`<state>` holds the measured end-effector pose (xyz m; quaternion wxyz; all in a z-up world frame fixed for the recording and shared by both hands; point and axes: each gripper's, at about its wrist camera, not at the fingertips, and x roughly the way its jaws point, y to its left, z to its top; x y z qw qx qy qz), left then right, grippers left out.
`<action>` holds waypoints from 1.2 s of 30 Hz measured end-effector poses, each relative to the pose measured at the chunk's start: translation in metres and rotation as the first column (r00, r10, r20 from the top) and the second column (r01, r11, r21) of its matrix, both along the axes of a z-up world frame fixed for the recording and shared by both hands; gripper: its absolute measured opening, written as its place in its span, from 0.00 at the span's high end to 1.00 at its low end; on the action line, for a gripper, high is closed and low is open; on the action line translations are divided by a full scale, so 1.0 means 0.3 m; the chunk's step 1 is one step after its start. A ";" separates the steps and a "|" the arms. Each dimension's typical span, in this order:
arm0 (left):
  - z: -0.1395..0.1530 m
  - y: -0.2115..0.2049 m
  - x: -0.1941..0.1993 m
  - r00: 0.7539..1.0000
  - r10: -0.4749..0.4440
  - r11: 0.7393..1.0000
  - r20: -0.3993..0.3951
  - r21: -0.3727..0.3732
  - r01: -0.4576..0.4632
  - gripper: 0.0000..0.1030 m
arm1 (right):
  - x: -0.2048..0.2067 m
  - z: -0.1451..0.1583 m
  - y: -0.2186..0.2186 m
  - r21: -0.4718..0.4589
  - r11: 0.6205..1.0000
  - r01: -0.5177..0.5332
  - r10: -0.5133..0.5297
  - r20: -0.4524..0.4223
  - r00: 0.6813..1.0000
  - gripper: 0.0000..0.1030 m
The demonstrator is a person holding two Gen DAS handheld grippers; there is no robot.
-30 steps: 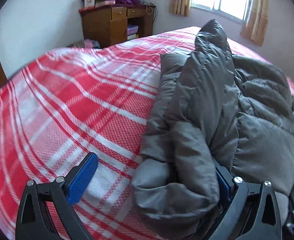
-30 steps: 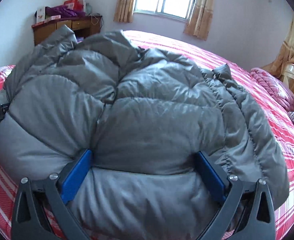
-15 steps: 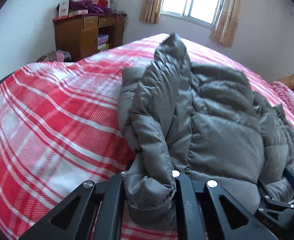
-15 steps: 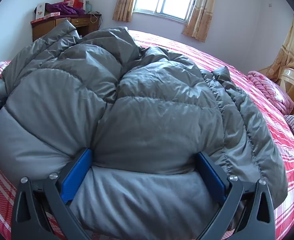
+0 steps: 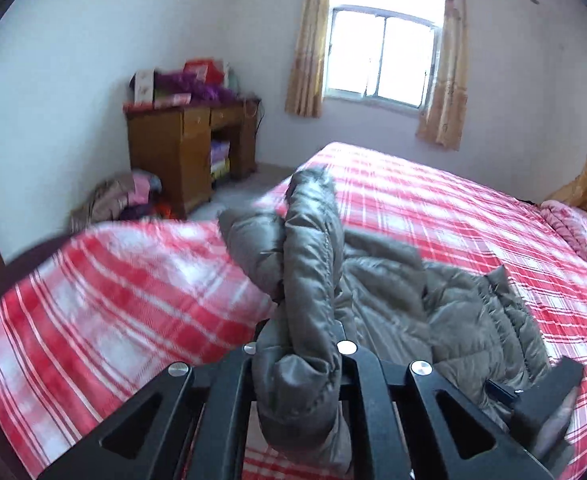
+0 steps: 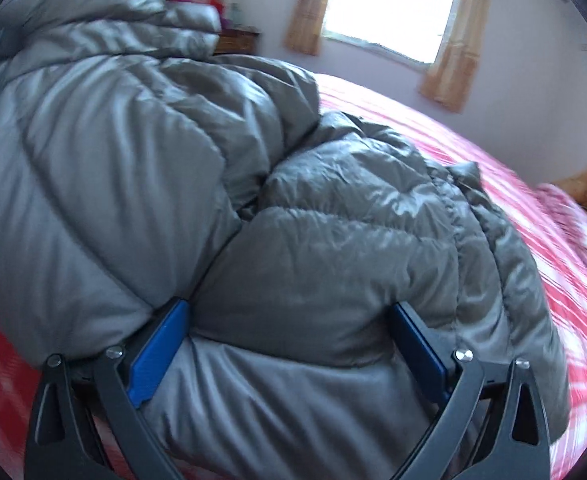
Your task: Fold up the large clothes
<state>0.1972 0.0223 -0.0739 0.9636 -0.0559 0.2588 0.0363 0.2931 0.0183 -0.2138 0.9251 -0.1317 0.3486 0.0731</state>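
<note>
Your left gripper (image 5: pixel 299 344) is clamped tight on a bunched fold of the grey puffer jacket (image 5: pixel 393 304), jaws pinched nearly together w/ the fabric squeezed between them and bulging out toward the camera. That fold rises as a ridge off the bed (image 5: pixel 125 304), while the rest of the jacket sprawls to the right over the red-and-white plaid cover.

Your right gripper (image 6: pixel 289 344) has its jaws wide, and they've just been closing a little. A thick padded part of the jacket sits between the blue pads (image 6: pixel 155 350); fabric bulges round both pads, but can't tell if they really press on it. From the right wrist view the jacket fills most of the frame, w/ one side lifted up high at the left.

In the left wrist view your right gripper shows at the jacket's near right edge.

Background: wooden desk (image 5: pixel 189 148) w/ clutter on top in the corner, window (image 5: pixel 381 56) w/ curtains, pink blanket (image 5: pixel 577 228) at the bed's far right.
</note>
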 end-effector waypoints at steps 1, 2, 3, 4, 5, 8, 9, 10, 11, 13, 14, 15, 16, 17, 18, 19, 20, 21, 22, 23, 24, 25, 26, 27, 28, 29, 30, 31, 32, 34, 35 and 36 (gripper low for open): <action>0.020 -0.027 0.000 1.000 -0.016 1.000 0.009 0.012 0.016 0.95 | -0.019 0.034 -0.012 0.016 0.999 -0.032 0.032 -0.002 0.999 0.05; 0.041 -0.063 -0.006 0.999 -0.036 0.999 0.021 0.027 0.035 0.94 | -0.042 0.065 -0.036 0.024 0.999 -0.045 0.045 0.018 0.999 0.05; 0.064 -0.127 -0.007 0.997 -0.065 0.996 0.041 0.058 0.063 0.94 | -0.077 0.104 -0.078 0.029 0.998 -0.054 0.052 0.055 0.997 0.02; 0.074 -0.177 -0.003 0.994 -0.090 0.993 0.055 0.086 0.085 0.94 | -0.114 0.146 -0.142 0.038 0.998 -0.050 0.046 0.097 0.994 0.00; 0.082 -0.241 -0.004 0.990 -0.121 0.987 0.068 0.119 0.112 0.94 | -0.140 0.178 -0.221 0.051 0.998 -0.024 0.017 0.127 0.992 0.00; 0.097 -0.438 0.000 0.969 -0.232 0.956 0.086 0.202 0.212 0.94 | -0.158 0.197 -0.452 0.102 0.989 0.103 -0.117 0.140 0.983 0.00; 0.091 -0.490 0.006 0.961 -0.264 0.944 0.085 0.228 0.239 0.94 | -0.154 0.189 -0.542 0.119 0.980 0.162 -0.177 0.130 0.976 0.00; 0.078 -0.571 0.010 0.949 -0.304 0.924 0.079 0.267 0.274 0.94 | -0.154 0.168 -0.636 0.118 0.965 0.234 -0.248 0.124 0.961 0.00; 0.057 -0.646 0.014 0.937 -0.342 0.902 0.066 0.302 0.308 0.94 | -0.153 0.139 -0.729 0.103 0.948 0.302 -0.313 0.114 0.943 0.00; 0.004 -0.790 0.015 0.915 -0.401 0.854 0.036 0.377 0.359 0.94 | -0.148 0.095 -0.846 0.103 0.913 0.394 -0.403 0.088 0.911 0.00; -0.038 -0.863 0.012 0.904 -0.427 0.820 0.021 0.429 0.378 0.94 | -0.156 0.063 -0.929 0.127 0.887 0.445 -0.455 0.065 0.888 0.00; -0.074 -0.913 0.012 0.895 -0.446 0.797 0.006 0.457 0.394 0.94 | -0.161 0.043 -0.966 0.140 0.871 0.471 -0.482 0.051 0.875 0.00; -0.121 -0.973 0.014 0.883 -0.469 0.772 -0.022 0.475 0.422 0.94 | -0.166 0.015 -1.020 0.154 0.848 0.508 -0.518 0.030 0.855 0.00; -0.165 -1.025 0.020 0.872 -0.487 0.750 -0.056 0.485 0.450 0.94 | -0.170 -0.012 -1.062 0.164 0.829 0.535 -0.543 0.008 0.840 0.00; -0.209 -1.068 0.025 0.864 -0.495 0.731 -0.087 0.497 0.469 0.94 | -0.174 -0.029 -1.093 0.175 0.817 0.550 -0.558 -0.008 0.830 0.00; -0.250 -1.097 0.025 0.859 -0.501 0.713 -0.110 0.511 0.481 0.94 | -0.172 -0.038 -1.111 0.191 0.806 0.561 -0.566 -0.029 0.824 0.00; -0.284 -1.126 0.018 0.851 -0.510 0.692 -0.127 0.527 0.493 0.94 | -0.178 -0.050 -1.135 0.222 0.793 0.568 -0.570 -0.060 0.819 0.00; -0.301 -1.149 0.000 0.847 -0.515 0.674 -0.132 0.549 0.495 0.93 | -0.175 -0.048 -1.168 0.247 0.785 0.569 -0.570 -0.074 0.819 0.00; -0.315 -1.165 -0.017 0.847 -0.515 0.650 -0.132 0.584 0.487 0.89 | -0.178 -0.044 -1.179 0.265 0.779 0.568 -0.569 -0.080 0.818 0.00; -0.314 -1.172 -0.035 0.845 -0.519 0.633 -0.131 0.605 0.483 0.88 | -0.178 -0.042 -1.181 0.273 0.778 0.566 -0.567 -0.086 0.820 0.00; -0.302 -1.177 -0.050 0.844 -0.521 0.628 -0.128 0.612 0.481 0.86 | -0.171 -0.048 -1.177 0.276 0.780 0.562 -0.560 -0.092 0.823 0.00; -0.275 -1.171 -0.072 0.845 -0.521 0.626 -0.121 0.619 0.475 0.83 | -0.164 -0.055 -1.181 0.276 0.782 0.560 -0.556 -0.099 0.825 0.00; -0.248 -1.164 -0.085 0.846 -0.522 0.630 -0.109 0.620 0.468 0.80 | -0.160 -0.058 -1.180 0.274 0.783 0.559 -0.553 -0.106 0.826 0.00; -0.194 -1.141 -0.118 0.845 -0.528 0.643 -0.086 0.609 0.464 0.69 | -0.163 -0.062 -1.178 0.274 0.783 0.559 -0.552 -0.109 0.826 0.00; -0.148 -1.120 -0.143 0.839 -0.540 0.657 -0.060 0.592 0.466 0.51 | -0.162 -0.064 -1.182 0.276 0.782 0.559 -0.552 -0.109 0.827 0.00; -0.093 -1.090 -0.173 0.833 -0.553 0.677 -0.020 0.572 0.463 0.40 | -0.162 -0.060 -1.181 0.278 0.782 0.557 -0.551 -0.110 0.828 0.00; -0.043 -1.052 -0.202 0.833 -0.553 0.700 0.021 0.554 0.451 0.18 | -0.156 -0.064 -1.189 0.278 0.782 0.558 -0.551 -0.111 0.827 0.00; -0.007 -1.024 -0.218 0.836 -0.546 0.720 0.053 0.540 0.436 0.08 | -0.155 -0.060 -1.190 0.274 0.782 0.559 -0.552 -0.113 0.826 0.02; 0.049 -0.973 -0.234 0.838 -0.535 0.751 0.103 0.513 0.416 0.07 | -0.154 -0.055 -1.189 0.268 0.784 0.559 -0.551 -0.112 0.827 0.11; 0.116 -0.887 -0.205 0.870 -0.475 0.804 0.130 0.466 0.369 0.06 | -0.145 -0.041 -1.188 0.239 0.794 0.559 -0.549 -0.112 0.828 0.27; 0.139 -0.834 -0.158 0.901 -0.414 0.839 0.129 0.436 0.324 0.06 | -0.140 -0.016 -1.186 0.239 0.795 0.558 -0.548 -0.111 0.829 0.28; 0.152 -0.774 -0.104 0.930 -0.347 0.872 0.126 0.409 0.270 0.05 | -0.133 0.000 -1.187 0.245 0.794 0.557 -0.548 -0.110 0.829 0.29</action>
